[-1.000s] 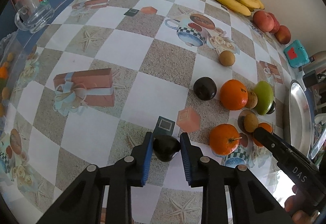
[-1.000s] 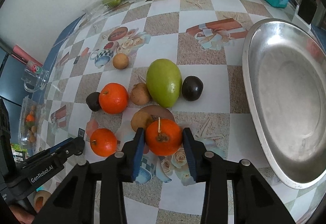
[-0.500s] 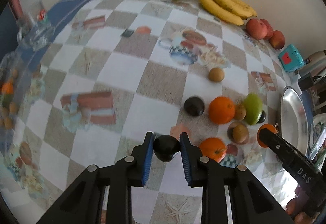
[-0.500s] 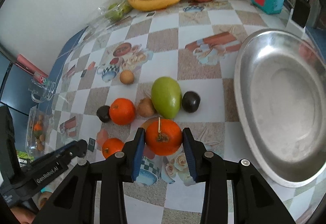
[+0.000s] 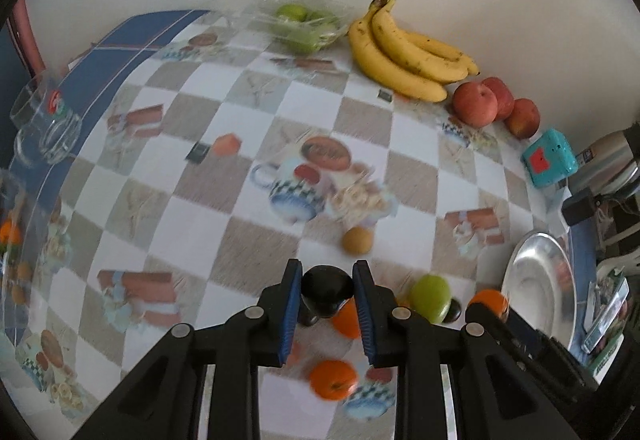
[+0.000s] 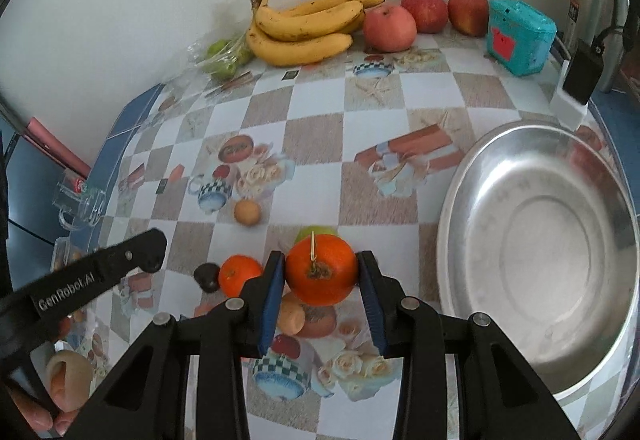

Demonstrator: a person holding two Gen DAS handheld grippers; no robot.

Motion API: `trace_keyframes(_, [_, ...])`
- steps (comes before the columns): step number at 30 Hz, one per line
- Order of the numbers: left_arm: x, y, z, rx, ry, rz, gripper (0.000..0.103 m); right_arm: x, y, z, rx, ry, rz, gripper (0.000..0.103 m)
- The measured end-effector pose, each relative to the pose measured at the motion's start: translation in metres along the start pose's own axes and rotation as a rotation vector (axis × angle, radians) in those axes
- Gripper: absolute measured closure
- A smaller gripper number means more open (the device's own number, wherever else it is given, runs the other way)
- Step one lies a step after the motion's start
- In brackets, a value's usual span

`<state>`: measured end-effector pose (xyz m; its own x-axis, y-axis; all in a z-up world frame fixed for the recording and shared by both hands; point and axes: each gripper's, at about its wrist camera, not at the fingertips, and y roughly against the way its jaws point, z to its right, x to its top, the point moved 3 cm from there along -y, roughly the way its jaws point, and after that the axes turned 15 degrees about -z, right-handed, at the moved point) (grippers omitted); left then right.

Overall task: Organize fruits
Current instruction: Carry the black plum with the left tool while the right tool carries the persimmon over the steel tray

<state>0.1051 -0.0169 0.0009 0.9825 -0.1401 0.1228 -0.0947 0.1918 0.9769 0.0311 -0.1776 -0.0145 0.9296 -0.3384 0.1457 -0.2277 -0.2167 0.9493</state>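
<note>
Far left of the table a glass mug [image 5: 44, 128] sits by the blue edge, well apart from the fruit. Left gripper [image 5: 326, 294] is clamped on a small dark fruit [image 5: 325, 287], lifted clear of the checkered tablecloth [image 5: 192, 232]. Below and right of it on the cloth: two loose oranges [image 5: 333, 380], a small brown fruit [image 5: 357, 240], a green mango [image 5: 430, 298].

Back row against the wall – bagged green fruit [image 6: 222, 56], bananas [image 6: 308, 26], three apples [image 6: 390, 28], a teal box [image 6: 520, 36].

Right gripper [image 6: 321, 282] is closed on an orange [image 6: 321, 269] with a thin stem sticking up, held above the cloth just left of the metal bowl [image 6: 536, 380]. Bowl looks empty, so the likely step is carrying both fruits over to it.

Risks, as a guess:
- orange is round and wide for the pads, gripped near its middle – a fast swing or tilt could roll it out short of the rim
- dark fruit is small and smooth, could squirt out if the squeeze loosens
- both grippers heading for the same bowl may knock each other; the left one is close to the right in the right wrist view
- dropping from height could bounce fruit off the metal and off the table edge
</note>
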Motion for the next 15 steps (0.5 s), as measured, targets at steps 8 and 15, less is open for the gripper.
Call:
trace_keyframes(8, [0.012,-0.003,0.041,-0.016,-0.051,0.015,0.075,0.009,0.004,0.039,-0.028,-0.098,-0.003,0.064])
trace_keyframes(15, [0.000,-0.010,0.086,-0.003,-0.173,0.019,0.075,0.004,0.018,0.089,-0.083,-0.238,0.020,0.064])
